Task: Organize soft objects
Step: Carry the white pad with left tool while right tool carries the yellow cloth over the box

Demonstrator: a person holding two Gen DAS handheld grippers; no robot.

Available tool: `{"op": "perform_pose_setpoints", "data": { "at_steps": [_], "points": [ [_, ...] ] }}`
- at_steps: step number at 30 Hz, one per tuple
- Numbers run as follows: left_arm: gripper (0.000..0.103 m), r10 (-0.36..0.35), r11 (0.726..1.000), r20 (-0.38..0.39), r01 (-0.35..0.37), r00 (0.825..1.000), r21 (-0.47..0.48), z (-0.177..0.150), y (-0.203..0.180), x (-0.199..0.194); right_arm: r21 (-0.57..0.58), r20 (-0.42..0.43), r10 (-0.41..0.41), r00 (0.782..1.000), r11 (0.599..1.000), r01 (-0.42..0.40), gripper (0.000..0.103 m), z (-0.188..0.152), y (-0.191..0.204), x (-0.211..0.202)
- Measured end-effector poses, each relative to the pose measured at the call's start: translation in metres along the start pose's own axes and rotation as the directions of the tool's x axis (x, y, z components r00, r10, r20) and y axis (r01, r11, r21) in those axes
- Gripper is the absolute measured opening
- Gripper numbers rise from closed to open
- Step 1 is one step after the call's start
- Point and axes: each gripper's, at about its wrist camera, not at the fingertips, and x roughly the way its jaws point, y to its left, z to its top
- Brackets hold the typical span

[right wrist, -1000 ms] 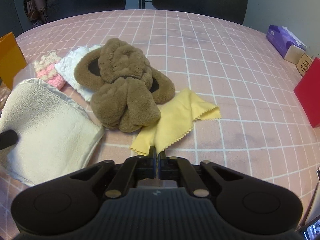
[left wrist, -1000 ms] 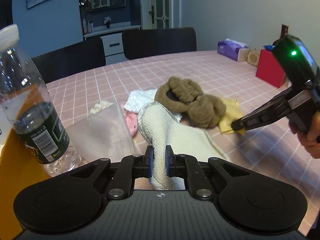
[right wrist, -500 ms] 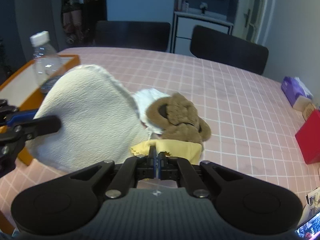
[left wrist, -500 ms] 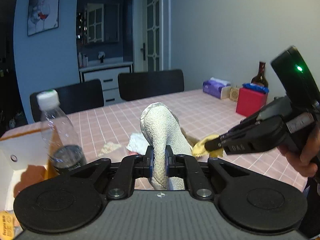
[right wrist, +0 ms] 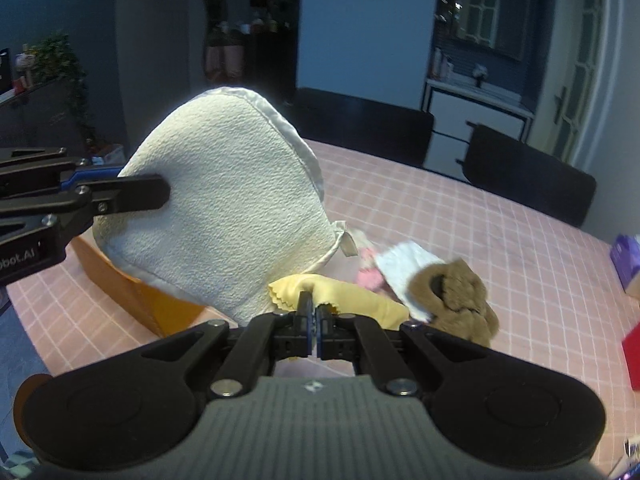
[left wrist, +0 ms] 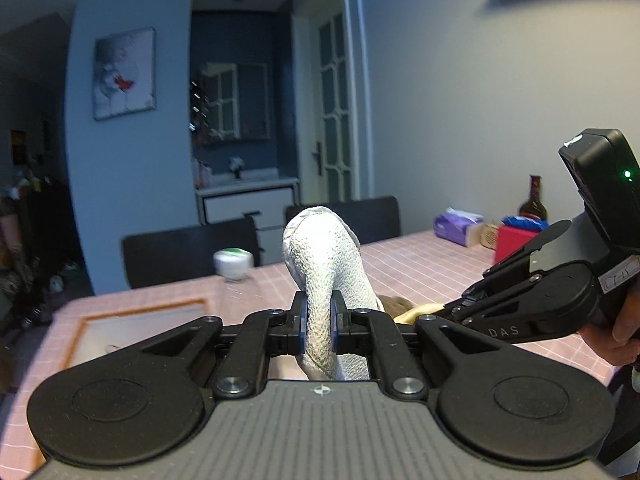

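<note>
Beside the orange box (right wrist: 132,292), lifted cream towel (right wrist: 224,200) hides the table (right wrist: 480,216).

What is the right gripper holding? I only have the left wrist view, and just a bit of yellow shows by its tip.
Observer: The right gripper is shut on a yellow cloth, lifted off the table.
Operator: What else is left on the table? My towel blocks it.
Observer: A brown plush, a white cloth and a pink knit piece, bunched together.
Operator: Does the towel in my left gripper hang free?
Observer: Yes, the towel hangs from the left gripper, above an orange box.
</note>
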Motion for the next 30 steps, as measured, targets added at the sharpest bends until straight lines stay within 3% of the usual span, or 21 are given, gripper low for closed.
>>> {"op": "perform_pose_setpoints", "data": {
  "at_steps": [6,11,18,23,30],
  "points": [
    [0.012,0.097,0.995,0.045,-0.099,0.994,0.029,0.008,0.024,-0.027,-0.080,0.064,0.096,0.993,0.993,-0.091,0.000,0.030,0.044,-0.003],
    [0.012,0.219,0.975,0.058,-0.221,0.974,0.037,0.016,0.050,-0.032,-0.148,0.082,0.178,0.981,0.975,-0.165,0.000,0.059,0.077,0.007],
    [0.012,0.322,0.946,-0.004,-0.322,0.947,0.027,0.017,0.089,-0.009,-0.212,0.059,0.253,0.966,0.948,-0.236,0.000,0.094,0.115,0.057],
    [0.012,0.366,0.930,-0.094,-0.361,0.926,0.072,0.007,0.117,0.022,-0.252,0.057,0.199,0.978,0.951,-0.179,0.000,0.103,0.127,0.112],
    [0.012,0.386,0.921,-0.226,-0.361,0.894,0.147,-0.008,0.148,0.076,-0.226,-0.060,0.146,0.988,0.962,-0.156,0.000,0.101,0.118,0.187]
  ]
}}
